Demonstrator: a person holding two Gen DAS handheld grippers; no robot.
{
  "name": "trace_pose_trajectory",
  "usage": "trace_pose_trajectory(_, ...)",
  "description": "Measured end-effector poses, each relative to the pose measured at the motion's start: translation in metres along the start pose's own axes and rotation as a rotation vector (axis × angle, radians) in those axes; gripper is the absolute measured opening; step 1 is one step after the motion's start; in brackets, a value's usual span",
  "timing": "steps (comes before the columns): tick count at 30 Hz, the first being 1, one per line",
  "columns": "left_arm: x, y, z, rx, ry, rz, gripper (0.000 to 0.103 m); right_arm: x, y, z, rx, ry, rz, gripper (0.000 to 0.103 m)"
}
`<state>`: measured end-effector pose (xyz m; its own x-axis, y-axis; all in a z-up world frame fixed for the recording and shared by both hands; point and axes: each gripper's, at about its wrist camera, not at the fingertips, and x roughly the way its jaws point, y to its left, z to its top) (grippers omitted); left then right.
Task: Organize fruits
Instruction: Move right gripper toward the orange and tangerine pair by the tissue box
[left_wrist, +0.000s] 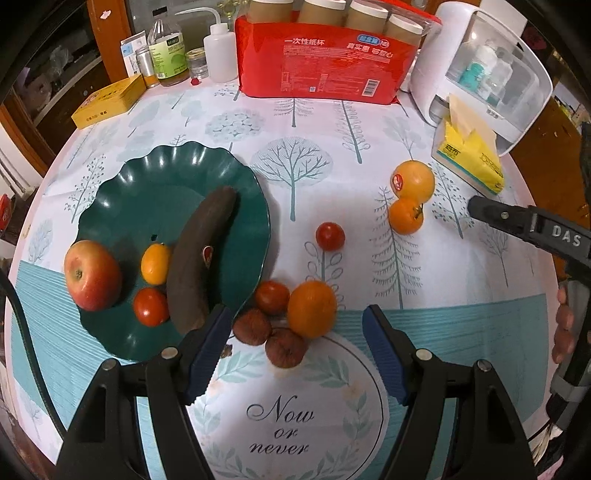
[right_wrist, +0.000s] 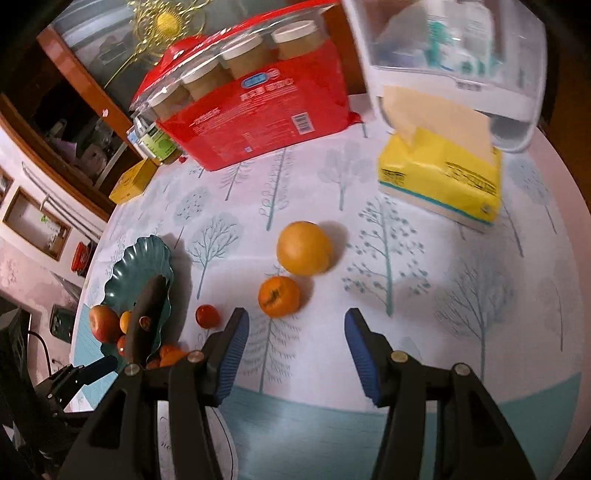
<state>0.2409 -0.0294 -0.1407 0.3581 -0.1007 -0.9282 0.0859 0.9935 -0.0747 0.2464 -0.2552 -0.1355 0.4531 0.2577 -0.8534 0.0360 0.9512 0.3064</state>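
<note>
A dark green scalloped plate (left_wrist: 110, 206) holds a red apple (left_wrist: 92, 275), a small orange fruit (left_wrist: 155, 264), a tomato (left_wrist: 149, 306) and a blackened banana (left_wrist: 199, 258). My left gripper (left_wrist: 295, 314) stands open over a cluster beside the plate: an orange (left_wrist: 312, 308), a tomato (left_wrist: 272, 296) and two brown wrinkled fruits (left_wrist: 284, 347). A lone tomato (left_wrist: 330, 236) lies further back. My right gripper (right_wrist: 295, 317) is open and empty, just short of a persimmon (right_wrist: 279, 295) and a large orange (right_wrist: 304, 247). The plate (right_wrist: 136, 269) shows at its left.
At the back of the table stand a red pack of paper cups (left_wrist: 325, 62), bottles (left_wrist: 168, 48), a yellow tin (left_wrist: 109, 101), a white appliance (left_wrist: 480, 62) and a yellow tissue pack (right_wrist: 439, 181). A hand (left_wrist: 565, 325) shows at the right edge.
</note>
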Motion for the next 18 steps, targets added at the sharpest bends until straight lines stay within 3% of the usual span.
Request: trace_pose_trajectory(18, 0.033, -0.006, 0.006, -0.014, 0.051, -0.011, 0.071, 0.06, 0.015, -0.003, -0.053, 0.01, 0.019, 0.054)
